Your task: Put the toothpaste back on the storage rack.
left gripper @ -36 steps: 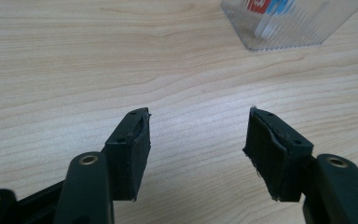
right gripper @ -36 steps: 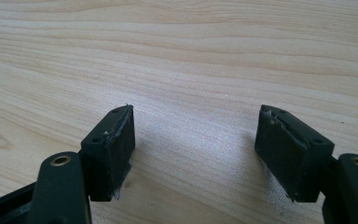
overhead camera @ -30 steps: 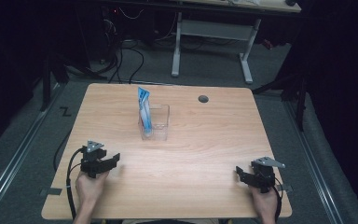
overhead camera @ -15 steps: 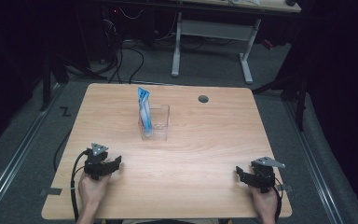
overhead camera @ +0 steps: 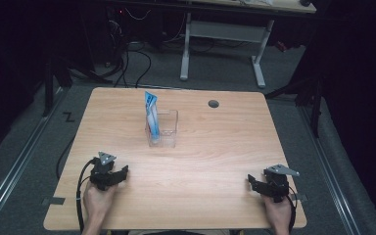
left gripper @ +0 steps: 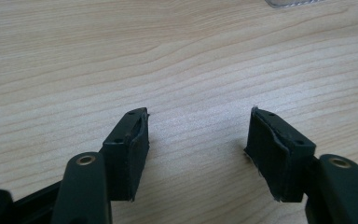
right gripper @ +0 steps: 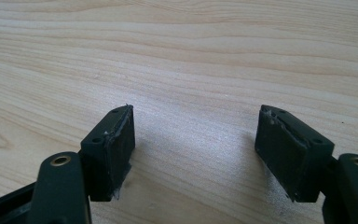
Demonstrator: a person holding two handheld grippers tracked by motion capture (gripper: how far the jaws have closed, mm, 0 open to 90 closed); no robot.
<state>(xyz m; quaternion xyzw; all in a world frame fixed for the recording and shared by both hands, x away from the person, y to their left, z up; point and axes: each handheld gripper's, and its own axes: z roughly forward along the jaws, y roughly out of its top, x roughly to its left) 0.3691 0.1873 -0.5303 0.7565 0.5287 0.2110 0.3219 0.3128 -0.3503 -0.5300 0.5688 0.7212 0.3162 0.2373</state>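
Observation:
A clear plastic box (overhead camera: 165,131) stands at the middle of the wooden table (overhead camera: 225,147), with a blue and white packet (overhead camera: 150,113) upright in its left side. My left gripper (overhead camera: 110,172) rests low over the table near the front left, a hand behind it. In the left gripper view its jaws (left gripper: 198,126) stand open over bare wood, and a corner of the clear box (left gripper: 293,2) peeks in at the top edge. My right gripper (overhead camera: 270,185) sits near the front right corner. In the right gripper view it is open (right gripper: 196,123) with nothing between the pads.
A round cable hole (overhead camera: 213,104) lies in the tabletop at the back right. Behind the table stands a white desk frame (overhead camera: 223,44), with cables on the dark floor. Metal rails run along both sides of the table.
My left gripper has slid slightly toward the front edge and to the right. The right gripper, box and packet have kept still.

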